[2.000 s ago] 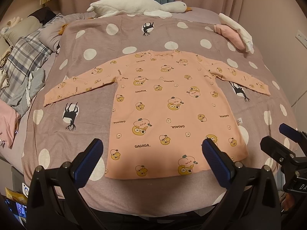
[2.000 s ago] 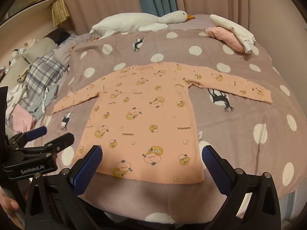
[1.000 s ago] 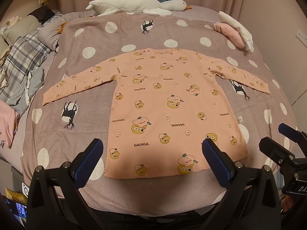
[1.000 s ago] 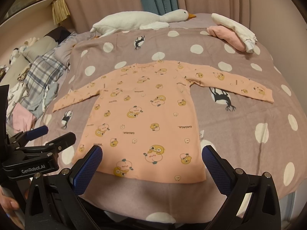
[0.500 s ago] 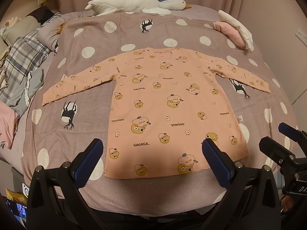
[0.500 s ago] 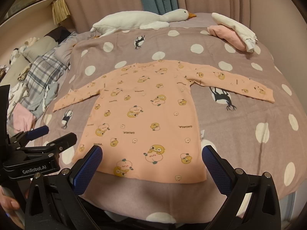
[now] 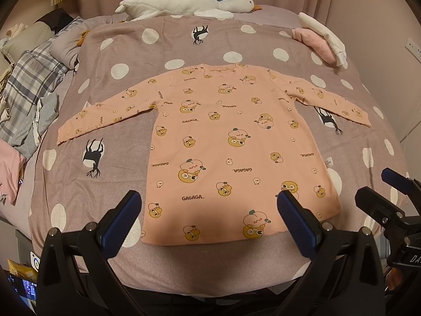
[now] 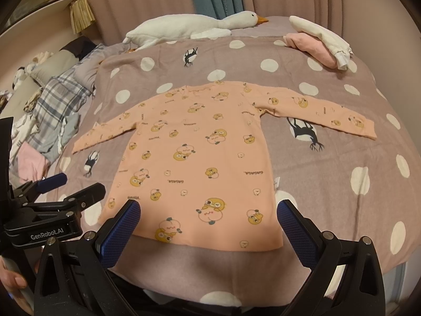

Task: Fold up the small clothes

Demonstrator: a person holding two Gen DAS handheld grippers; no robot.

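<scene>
We see a bed point(image 7: 184, 268) with a purple blanket that has white dots on it. At the far left lies a pile of clothes point(image 7: 29, 92), with a checked one on top. Next comes our left hand-held gripper point(image 7: 209, 221). Its two blue fingers are spread wide apart and it holds nothing. It hangs just over the near edge of the bed.

In the middle of the bed lies the pink shirt point(image 7: 231, 142). It is flat, with its front up. Both long sleeves stick out to the sides. The bottom edge is near us and the neck is far from us. It has little yellow ducks on it and the word GAGAGA.

Behind the shirt, a white toy goose point(image 7: 184, 1) lies along the far edge of the bed. Far to the right is a small heap of pink and white clothes point(image 7: 321, 42).

Our right hand-held gripper point(image 8: 209, 222) is wide open too, and empty. It hangs near the bottom edge of the shirt and is not touching it.
</scene>
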